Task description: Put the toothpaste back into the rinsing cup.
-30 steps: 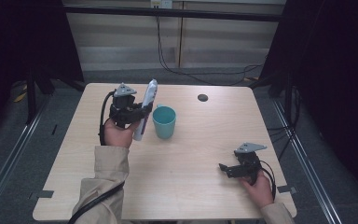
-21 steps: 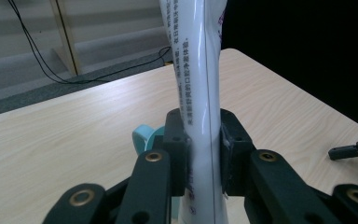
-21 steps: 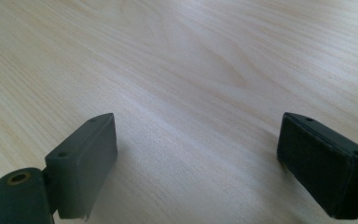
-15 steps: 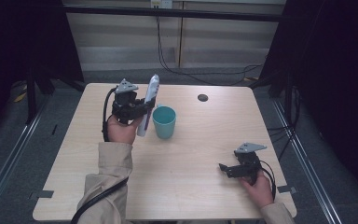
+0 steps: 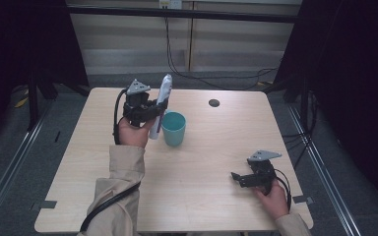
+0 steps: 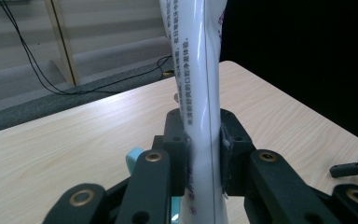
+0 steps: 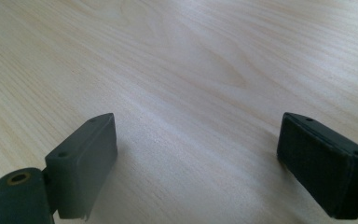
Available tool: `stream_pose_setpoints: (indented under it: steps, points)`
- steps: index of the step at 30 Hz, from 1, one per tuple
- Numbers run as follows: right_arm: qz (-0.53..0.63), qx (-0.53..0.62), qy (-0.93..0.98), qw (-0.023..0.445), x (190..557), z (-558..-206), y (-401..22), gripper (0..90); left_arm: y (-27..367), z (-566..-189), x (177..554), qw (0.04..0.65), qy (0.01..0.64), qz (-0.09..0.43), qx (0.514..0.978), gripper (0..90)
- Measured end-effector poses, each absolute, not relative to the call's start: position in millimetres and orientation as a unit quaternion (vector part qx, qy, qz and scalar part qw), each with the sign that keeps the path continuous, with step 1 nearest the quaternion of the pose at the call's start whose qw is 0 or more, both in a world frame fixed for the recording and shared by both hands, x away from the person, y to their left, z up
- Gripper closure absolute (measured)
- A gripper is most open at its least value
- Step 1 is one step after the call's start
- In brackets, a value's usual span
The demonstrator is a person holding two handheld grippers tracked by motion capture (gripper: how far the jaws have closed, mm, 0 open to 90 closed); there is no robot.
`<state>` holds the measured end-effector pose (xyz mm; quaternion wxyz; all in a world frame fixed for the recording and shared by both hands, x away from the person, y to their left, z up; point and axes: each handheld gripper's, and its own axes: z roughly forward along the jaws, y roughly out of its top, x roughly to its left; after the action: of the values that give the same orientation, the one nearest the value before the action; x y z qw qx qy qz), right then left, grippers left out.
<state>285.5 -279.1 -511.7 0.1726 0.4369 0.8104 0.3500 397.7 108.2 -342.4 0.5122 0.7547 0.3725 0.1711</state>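
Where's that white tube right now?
In the high view the white tube stands nearly upright, clamped in the left gripper at the table's far left, right beside the teal cup.

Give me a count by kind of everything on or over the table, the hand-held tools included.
Tubes: 1, the white tube clamped upright in the left tool
Cups: 1, the teal cup
Tools: 2, left and the right tool, jaws apart
Total: 4
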Motion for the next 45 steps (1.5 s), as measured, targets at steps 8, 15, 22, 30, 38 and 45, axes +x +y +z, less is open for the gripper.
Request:
stream_pose_setpoints:
  steps: [8, 15, 22, 30, 38, 45]
  points:
    - [0.35, 0.436, 0.81, 0.173, 286, -512, -279, 11.3, 103, -344, 402, 0.515, 0.372, 0.177, 0.751, 76.7]
    - [0.35, 0.437, 0.81, 0.173, 286, -512, -279, 11.3, 100, -342, 405, 0.52, 0.37, 0.179, 0.749, 76.7]
    - [0.35, 0.437, 0.81, 0.173, 285, -512, -279, 11.3, 96, -340, 408, 0.523, 0.37, 0.18, 0.746, 76.7]
    - [0.35, 0.437, 0.81, 0.173, 285, -512, -279, 11.3, 89, -340, 413, 0.525, 0.363, 0.18, 0.749, 76.7]
    - [0.35, 0.437, 0.81, 0.173, 285, -512, -279, 11.3, 84, -342, 418, 0.528, 0.366, 0.178, 0.745, 76.6]
    - [0.351, 0.437, 0.81, 0.173, 286, -512, -279, 11.3, 82, -343, 424, 0.529, 0.367, 0.18, 0.743, 76.5]
